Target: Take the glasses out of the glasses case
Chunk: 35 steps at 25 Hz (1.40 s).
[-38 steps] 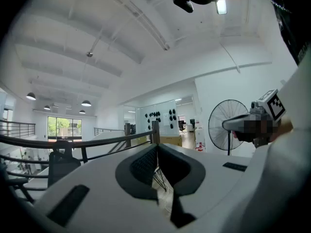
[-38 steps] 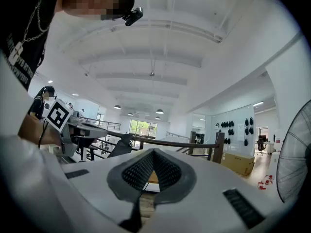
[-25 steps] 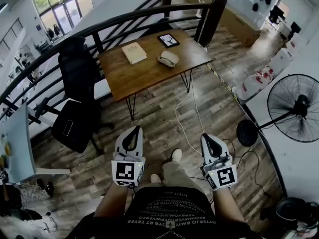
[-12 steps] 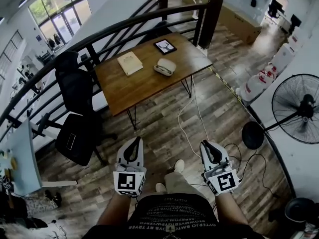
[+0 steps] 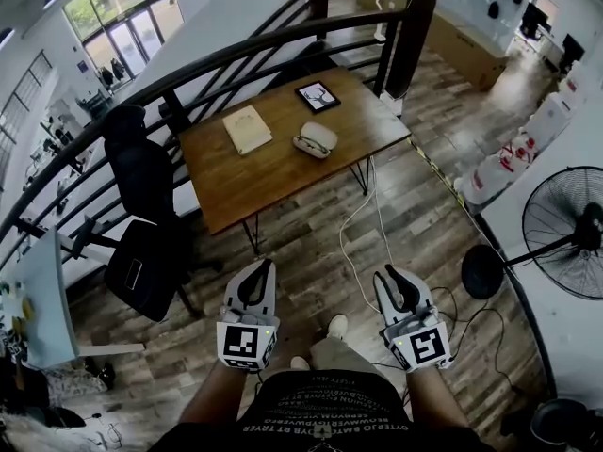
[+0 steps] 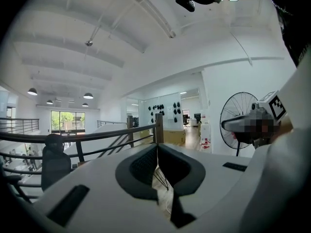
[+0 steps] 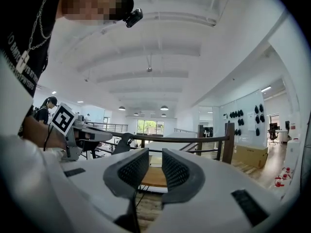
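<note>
Glasses case (image 5: 316,139) lies flat and, as far as can be made out, shut on the wooden table (image 5: 254,182). It sits in the table's right half, between the pale book (image 5: 247,128) toward the left corner and the dark framed tablet (image 5: 317,96) by the far corner, apart from both. No glasses show anywhere, so they are presumably inside, and the lid has to come up first.

Both tools are held low and level in front of the person's body, pointing toward the table but well apart from its near edge, with bare plank floor (image 5: 301,243) between. This looks like the approach, before any contact. The left gripper (image 5: 262,266) has its jaws together with nothing between them, as its own view shows. That probably suits a tool that will only press down or steady the base of the case. The right gripper (image 5: 388,273) has just been opening. Its ribbed pads stand apart with a clear gap and nothing in it, most likely readied early so it can slip onto the lid's edge on arrival.

A white cable (image 5: 363,224) trails across the floor from the table's right corner toward the person's feet — something to step around on the way in
</note>
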{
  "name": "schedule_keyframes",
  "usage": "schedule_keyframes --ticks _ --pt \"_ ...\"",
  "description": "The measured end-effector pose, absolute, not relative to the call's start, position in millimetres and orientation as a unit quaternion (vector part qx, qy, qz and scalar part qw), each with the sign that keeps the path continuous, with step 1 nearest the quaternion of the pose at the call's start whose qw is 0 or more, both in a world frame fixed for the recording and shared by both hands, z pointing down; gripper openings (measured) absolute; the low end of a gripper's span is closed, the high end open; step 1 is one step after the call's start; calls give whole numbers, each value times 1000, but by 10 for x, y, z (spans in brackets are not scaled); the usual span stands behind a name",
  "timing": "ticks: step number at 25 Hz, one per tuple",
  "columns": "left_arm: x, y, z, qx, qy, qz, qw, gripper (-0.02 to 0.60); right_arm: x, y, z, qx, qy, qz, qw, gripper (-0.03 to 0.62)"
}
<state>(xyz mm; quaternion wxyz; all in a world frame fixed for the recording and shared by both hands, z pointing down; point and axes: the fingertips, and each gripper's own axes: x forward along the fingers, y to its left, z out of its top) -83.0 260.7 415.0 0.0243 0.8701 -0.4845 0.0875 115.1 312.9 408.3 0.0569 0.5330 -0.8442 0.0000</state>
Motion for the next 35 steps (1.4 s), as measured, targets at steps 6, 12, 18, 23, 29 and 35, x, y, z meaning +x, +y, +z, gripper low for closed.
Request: schedule_keyframes --ticks 6,12,18,23,29,35 --pt "-610 2271 4227 868 -487 93 32 29 1306 2778 4093 524 -850 4 53 92" --pt "-377 2039 4182 865 -493 89 29 29 1506 2555 4110 515 -855 7 62 95" --pt "-217 1841 4146 858 -506 86 26 29 1678 2360 4198 497 -865 23 68 101" --pt "-203 1741 4180 848 -521 88 30 29 1733 2143 4167 480 -876 7 50 104" --pt "-313 1629 4235 836 -539 94 37 29 1707 1939 4172 466 -883 10 48 107" --pt "-454 1417 4280 832 -544 98 45 29 1589 1688 4190 458 -887 25 47 114"
